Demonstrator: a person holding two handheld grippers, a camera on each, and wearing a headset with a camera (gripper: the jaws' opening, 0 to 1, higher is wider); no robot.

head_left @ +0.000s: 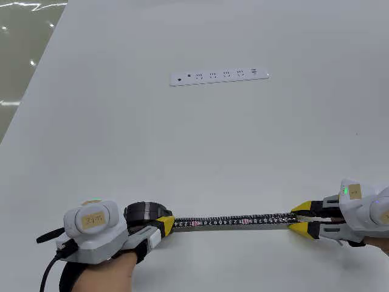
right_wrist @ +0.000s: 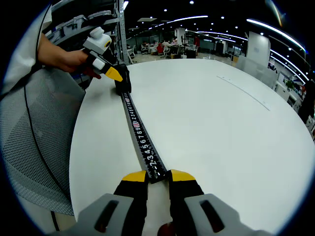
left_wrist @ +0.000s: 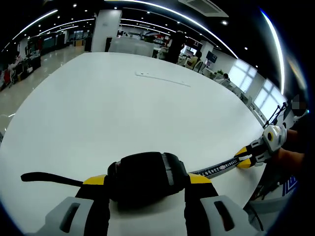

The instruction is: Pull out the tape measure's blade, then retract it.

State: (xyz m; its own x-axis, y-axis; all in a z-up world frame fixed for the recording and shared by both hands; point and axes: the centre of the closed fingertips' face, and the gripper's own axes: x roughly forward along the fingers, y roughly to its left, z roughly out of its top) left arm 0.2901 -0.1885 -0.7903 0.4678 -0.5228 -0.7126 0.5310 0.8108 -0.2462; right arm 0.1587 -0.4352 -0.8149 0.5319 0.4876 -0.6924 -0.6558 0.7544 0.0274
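The black tape measure case (head_left: 144, 213) rests on the white table near its front edge, held between the yellow-tipped jaws of my left gripper (head_left: 159, 226). In the left gripper view the case (left_wrist: 146, 176) sits between the two fingers. Its dark blade (head_left: 234, 220) with white numbers runs out to the right, flat along the table. My right gripper (head_left: 299, 217) is shut on the blade's end. In the right gripper view the blade (right_wrist: 140, 137) stretches away from my jaws to the case (right_wrist: 123, 83) and the left gripper (right_wrist: 115, 74).
A white power strip (head_left: 219, 76) lies flat further back on the table (head_left: 182, 140). The table's left edge (head_left: 30, 85) borders a shiny floor. A grey mesh chair back (right_wrist: 34, 132) stands beside the table in the right gripper view.
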